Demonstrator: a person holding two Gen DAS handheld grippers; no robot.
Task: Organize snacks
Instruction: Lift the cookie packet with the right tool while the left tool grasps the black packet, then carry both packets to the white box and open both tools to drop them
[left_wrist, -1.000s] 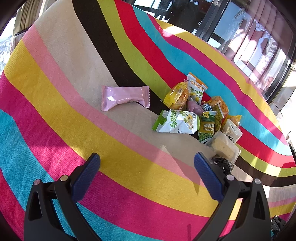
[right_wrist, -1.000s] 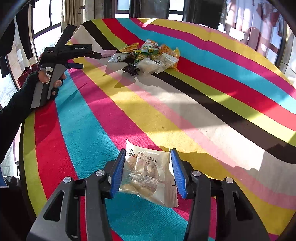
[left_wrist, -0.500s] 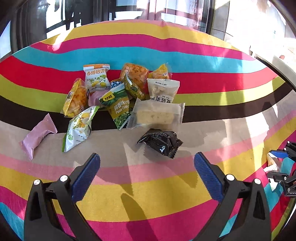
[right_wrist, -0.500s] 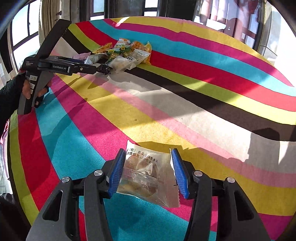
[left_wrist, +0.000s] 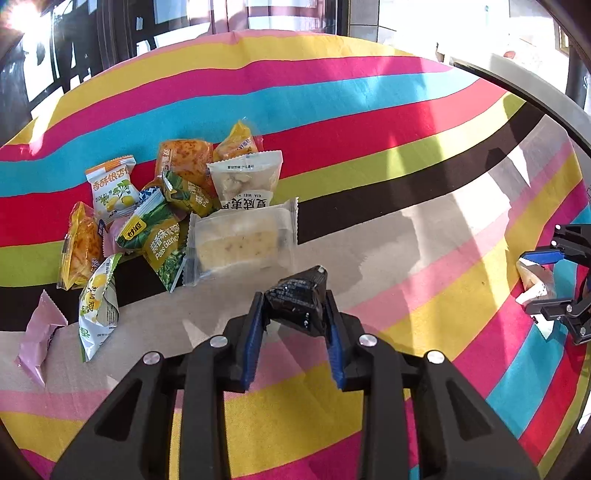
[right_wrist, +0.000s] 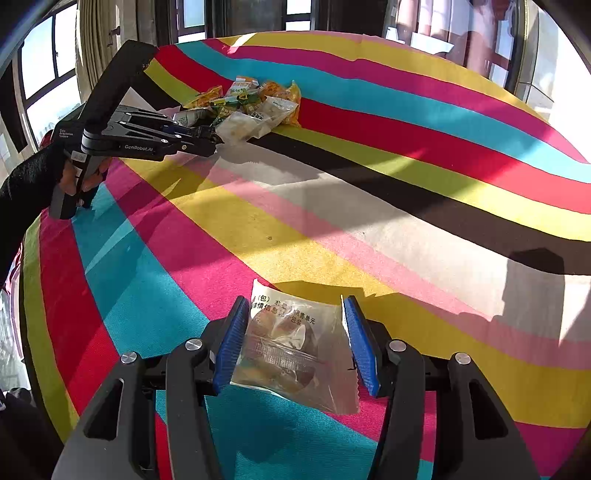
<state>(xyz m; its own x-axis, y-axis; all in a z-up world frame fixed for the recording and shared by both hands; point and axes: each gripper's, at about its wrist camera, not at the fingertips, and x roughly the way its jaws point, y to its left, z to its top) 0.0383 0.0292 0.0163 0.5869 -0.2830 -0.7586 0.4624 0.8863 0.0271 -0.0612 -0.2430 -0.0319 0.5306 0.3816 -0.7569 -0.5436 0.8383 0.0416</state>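
Presently left tongs (left_wrist: 295, 314) close on one black packet (left_wrist: 297, 301); right tongs (right_wrist: 295, 343), opening, straddle one clear packet (right_wrist: 291, 347).

Snack packets on the striped cloth – one heap, a few strays.

The heap (left_wrist: 177, 206) holds overlapping packets: yellow, orange, green pea bags, a white one printed with characters, and a clear-wrapped pale cake (left_wrist: 240, 243) at its near edge. A pink packet (left_wrist: 37, 332) and a green-and-white bag (left_wrist: 98, 306) lie just left of it. A small black packet (left_wrist: 299, 301) sits tilted, just in front of the cake. Well apart – a clear packet of brown pastries (right_wrist: 291, 347) lies flat across the blue, pink and yellow stripes.
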